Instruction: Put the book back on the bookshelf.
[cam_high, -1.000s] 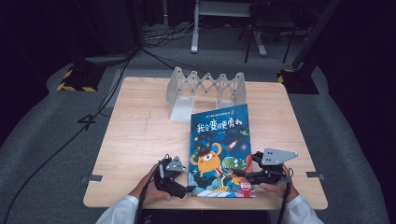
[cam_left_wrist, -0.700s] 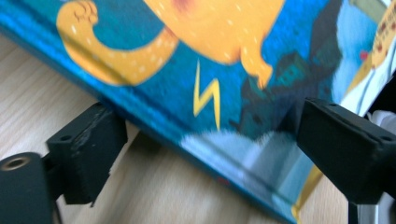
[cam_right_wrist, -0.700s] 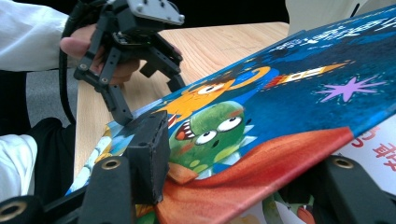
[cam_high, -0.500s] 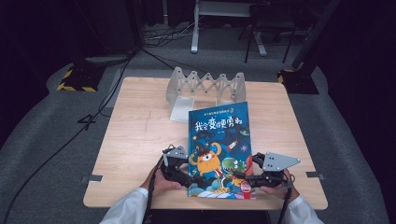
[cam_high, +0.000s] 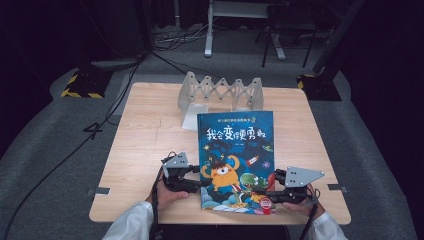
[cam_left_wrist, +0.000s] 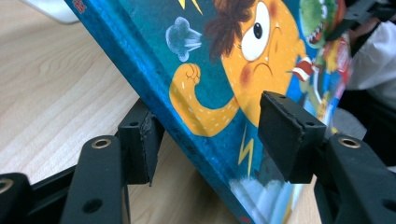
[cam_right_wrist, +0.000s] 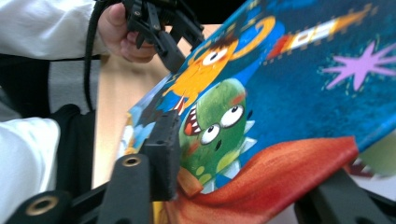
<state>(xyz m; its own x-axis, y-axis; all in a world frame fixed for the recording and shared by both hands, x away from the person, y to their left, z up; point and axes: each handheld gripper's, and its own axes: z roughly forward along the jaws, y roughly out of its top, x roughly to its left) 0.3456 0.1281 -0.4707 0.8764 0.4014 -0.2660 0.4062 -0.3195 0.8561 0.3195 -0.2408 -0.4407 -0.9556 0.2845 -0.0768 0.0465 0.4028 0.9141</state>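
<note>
A blue picture book with an orange monster on its cover lies at the front of the wooden table. My left gripper is at the book's left edge. In the left gripper view the tilted spine of the book runs between the jaws of my left gripper, which have just been closing. One pad touches the spine from below and the other stands off the cover. My right gripper is at the bottom right corner, its jaws also just closing. My right gripper clamps the book there.
A grey zigzag folding rack stands at the back of the table with a white sheet under its left end. White sleeves and hands come in over the front edge. Dark floor with cables and stands surrounds the table.
The left gripper has moved up and onto the book's left edge, and that side of the book now sits raised. Both grippers' jaws look narrower.
</note>
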